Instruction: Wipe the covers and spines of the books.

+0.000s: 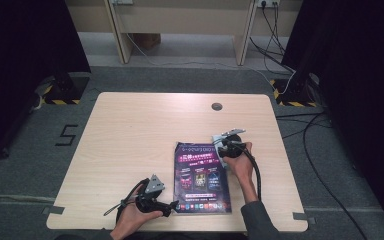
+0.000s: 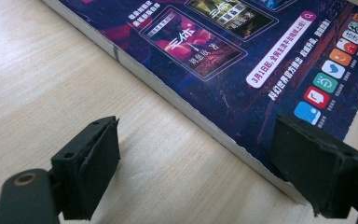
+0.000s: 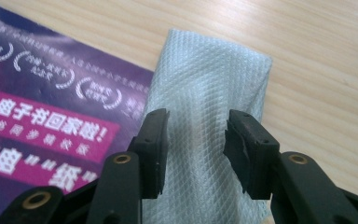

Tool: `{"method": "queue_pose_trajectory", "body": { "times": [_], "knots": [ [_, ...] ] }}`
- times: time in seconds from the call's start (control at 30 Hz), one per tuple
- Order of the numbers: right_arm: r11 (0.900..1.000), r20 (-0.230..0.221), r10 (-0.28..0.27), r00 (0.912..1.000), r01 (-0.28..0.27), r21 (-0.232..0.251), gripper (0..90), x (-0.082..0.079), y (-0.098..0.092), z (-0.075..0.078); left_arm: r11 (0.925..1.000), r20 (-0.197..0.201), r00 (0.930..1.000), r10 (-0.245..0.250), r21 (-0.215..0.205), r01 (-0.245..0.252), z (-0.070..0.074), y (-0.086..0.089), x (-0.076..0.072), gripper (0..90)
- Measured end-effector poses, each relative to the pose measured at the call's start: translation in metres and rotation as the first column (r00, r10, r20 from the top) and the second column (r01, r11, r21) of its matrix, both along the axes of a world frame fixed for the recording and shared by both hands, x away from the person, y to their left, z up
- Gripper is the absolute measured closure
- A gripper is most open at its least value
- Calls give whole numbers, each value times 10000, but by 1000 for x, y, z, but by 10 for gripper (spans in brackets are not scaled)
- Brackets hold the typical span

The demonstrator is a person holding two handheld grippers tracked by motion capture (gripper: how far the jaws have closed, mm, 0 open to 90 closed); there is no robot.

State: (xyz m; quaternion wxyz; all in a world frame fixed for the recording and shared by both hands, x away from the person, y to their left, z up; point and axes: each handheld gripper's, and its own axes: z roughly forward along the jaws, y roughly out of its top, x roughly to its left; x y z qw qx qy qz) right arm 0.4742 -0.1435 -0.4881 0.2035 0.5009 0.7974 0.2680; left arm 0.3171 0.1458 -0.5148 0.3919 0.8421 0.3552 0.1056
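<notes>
A book with a purple cover lies flat on the wooden table, near its front edge. My left gripper sits at the book's near left corner. In the left gripper view that gripper stands wide open, with one finger over the book's corner and the other on bare wood. My right gripper is at the book's far right edge. In the right gripper view a folded white textured cloth lies half on the book, half on the table, and the right gripper is above it, jaws apart.
A round cable hole sits near the table's far edge. Beyond the table are desk legs and cables on a grey floor, with dark curtains at both sides.
</notes>
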Motion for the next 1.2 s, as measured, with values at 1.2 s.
{"method": "queue_pose_trajectory", "body": {
  "times": [1.2],
  "knots": [
    [9168,147,3971,9177,-3973,403,620,-36,122,-5,10000,-112,9999,77,-35,-77,0,0,0,140]
  ]
}}
